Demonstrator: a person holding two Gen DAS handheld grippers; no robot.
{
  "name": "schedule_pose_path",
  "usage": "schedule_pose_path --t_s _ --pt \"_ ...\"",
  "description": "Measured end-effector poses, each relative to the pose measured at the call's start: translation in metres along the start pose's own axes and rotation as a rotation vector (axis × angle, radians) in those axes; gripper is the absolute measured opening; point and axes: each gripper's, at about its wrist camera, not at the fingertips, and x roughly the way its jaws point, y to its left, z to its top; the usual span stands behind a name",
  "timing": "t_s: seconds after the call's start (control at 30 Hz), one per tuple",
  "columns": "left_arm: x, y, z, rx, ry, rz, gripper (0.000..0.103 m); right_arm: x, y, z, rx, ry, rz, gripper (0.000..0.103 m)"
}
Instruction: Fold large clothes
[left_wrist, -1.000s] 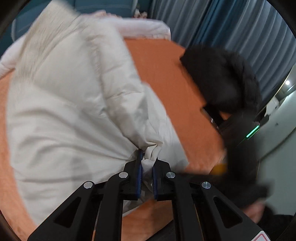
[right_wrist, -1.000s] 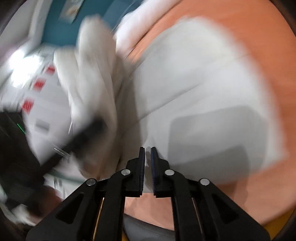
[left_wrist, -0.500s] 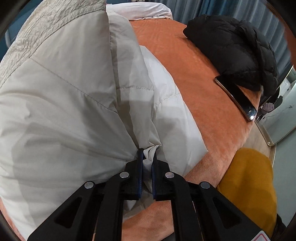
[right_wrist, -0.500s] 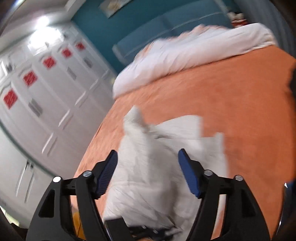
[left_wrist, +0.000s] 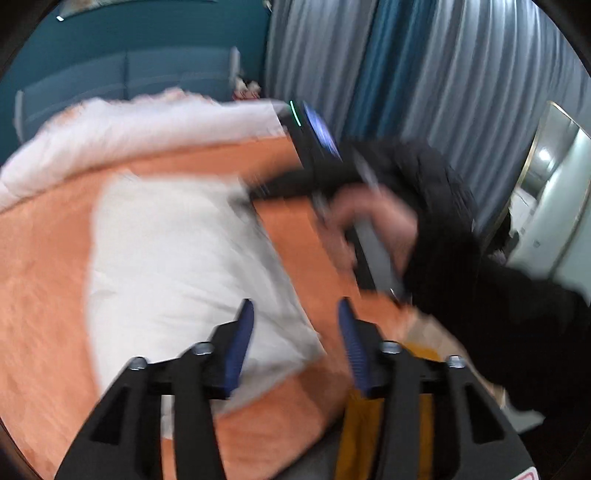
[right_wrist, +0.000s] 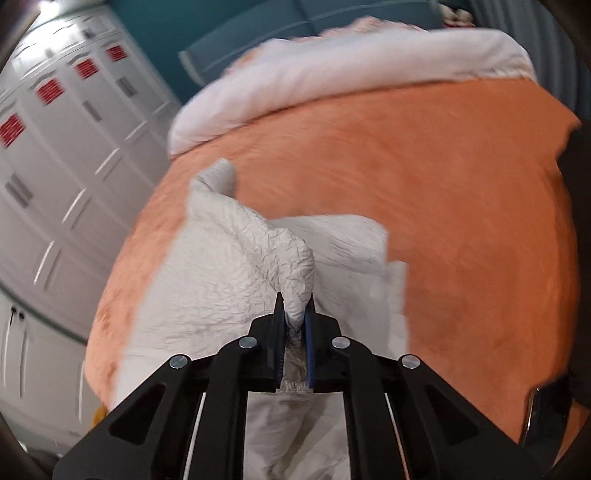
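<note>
A large cream-white padded jacket (left_wrist: 177, 258) lies folded on the orange bed cover (left_wrist: 40, 266). My left gripper (left_wrist: 295, 314) is open and empty, held just above the jacket's near right corner. In the right wrist view the same jacket (right_wrist: 221, 273) lies on the orange cover (right_wrist: 461, 206). My right gripper (right_wrist: 295, 306) is shut on a raised crinkled fold of it, lifting that fold slightly. In the left wrist view the right gripper's body (left_wrist: 314, 140) and the hand holding it (left_wrist: 373, 229) show blurred beyond the jacket.
A black puffer jacket (left_wrist: 436, 177) lies at the bed's right side. A white duvet (right_wrist: 332, 70) is bunched at the head of the bed. A mustard-yellow object (left_wrist: 424, 424) sits by the near edge. White wardrobe doors (right_wrist: 55, 155) stand left, grey-blue curtains (left_wrist: 443, 66) right.
My left gripper has let go of the jacket's edge and opened, backing off. My right gripper, open half a second ago, has shut on a fold of the jacket.
</note>
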Motion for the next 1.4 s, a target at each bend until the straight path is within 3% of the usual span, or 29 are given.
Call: schedule_pose_path --t_s 0.13,0.27,0.53,0.67,0.77,0.87,0.97,1.03,1.13,1.27,1.4 --pt "0.023 0.039 0.032 -0.098 0.013 0.07 0.048 0.027 -0.041 -0.015 0.117 0.017 -0.026 0.008" --pt "0.074 0.078 0.044 -0.22 0.084 0.107 0.048 0.046 -0.055 -0.027 0.186 0.013 0.017 0.01" --pt "0.124 0.074 0.012 -0.119 0.168 0.252 0.05 0.03 -0.057 -0.022 0.199 -0.005 0.049 0.013" --pt "0.126 0.08 -0.003 -0.128 0.184 0.274 0.05 -0.01 -0.038 -0.011 0.183 -0.101 0.03 0.016" --pt "0.125 0.088 -0.004 -0.158 0.18 0.263 0.05 -0.04 -0.005 0.003 0.101 -0.2 0.012 0.016" --pt "0.122 0.086 -0.002 -0.159 0.186 0.271 0.05 -0.045 0.038 0.023 -0.027 -0.221 -0.017 0.016" --pt "0.102 0.087 0.012 -0.233 0.174 0.206 0.05 -0.014 0.069 0.034 -0.154 -0.16 -0.122 0.016" --pt "0.081 0.088 0.033 -0.283 0.114 0.164 0.05 0.011 0.065 0.034 -0.143 -0.102 -0.153 0.012" --pt "0.072 0.095 0.059 -0.286 0.056 0.205 0.053 0.039 0.049 0.025 -0.101 -0.061 -0.176 0.008" --pt "0.107 0.123 0.076 -0.36 0.064 0.271 0.053 0.052 0.033 0.01 -0.05 -0.088 -0.166 0.008" --pt "0.153 0.147 0.061 -0.411 0.123 0.31 0.053 0.063 0.021 0.005 -0.01 -0.101 -0.129 0.007"
